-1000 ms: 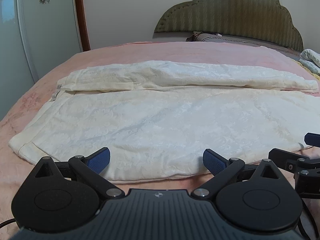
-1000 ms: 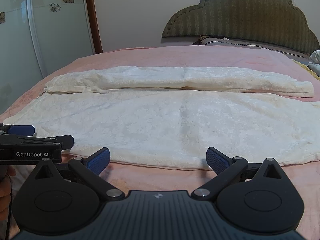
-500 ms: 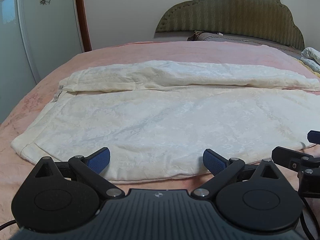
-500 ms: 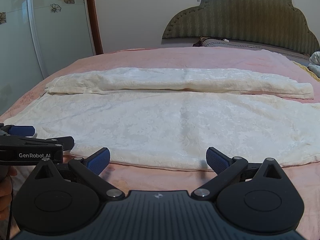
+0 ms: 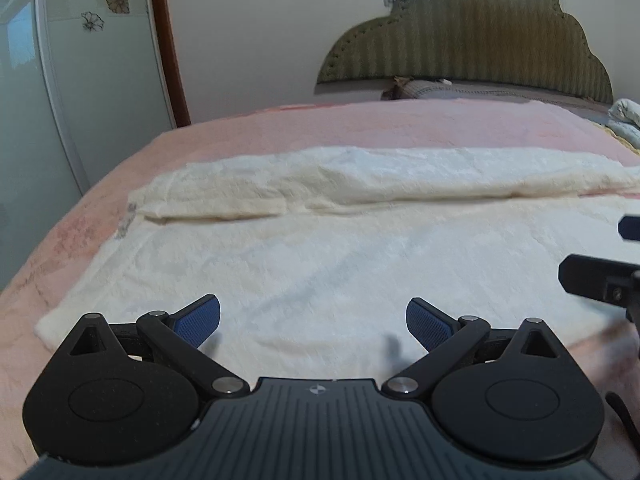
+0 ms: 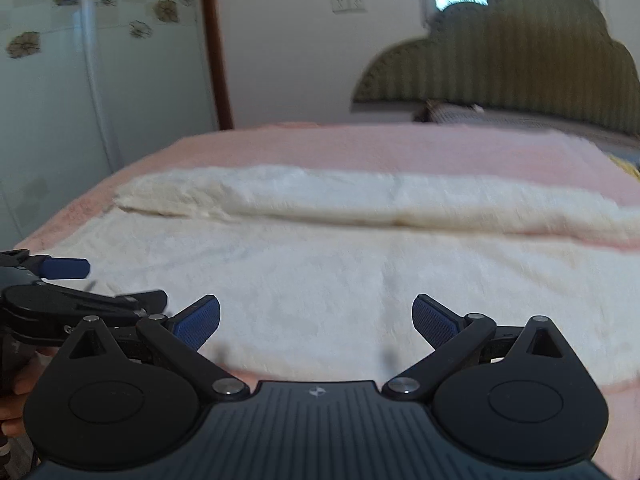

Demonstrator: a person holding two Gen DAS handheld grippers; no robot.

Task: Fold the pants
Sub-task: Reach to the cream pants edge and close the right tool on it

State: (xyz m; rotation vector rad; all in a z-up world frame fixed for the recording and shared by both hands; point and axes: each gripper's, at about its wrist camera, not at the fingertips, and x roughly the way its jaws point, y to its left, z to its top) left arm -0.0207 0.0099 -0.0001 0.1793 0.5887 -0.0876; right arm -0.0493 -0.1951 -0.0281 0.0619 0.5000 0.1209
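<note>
Pants (image 5: 320, 264) flat on bed (image 5: 360, 128) — near hem between left tool (image 5: 313, 322) fingers, right tool (image 6: 316, 322) alongside

**Both grippers spread wide, side by side**

The left gripper (image 5: 313, 322) has its jaws spread wide, blue pads (image 5: 198, 320) facing inward with nothing between them. The right gripper (image 6: 316, 322) is just as wide, its jaws bare. Each shows at the other's outer flank, level with the jaws. A hand (image 6: 16, 396) grips the left gripper's handle behind its jaws.
</note>
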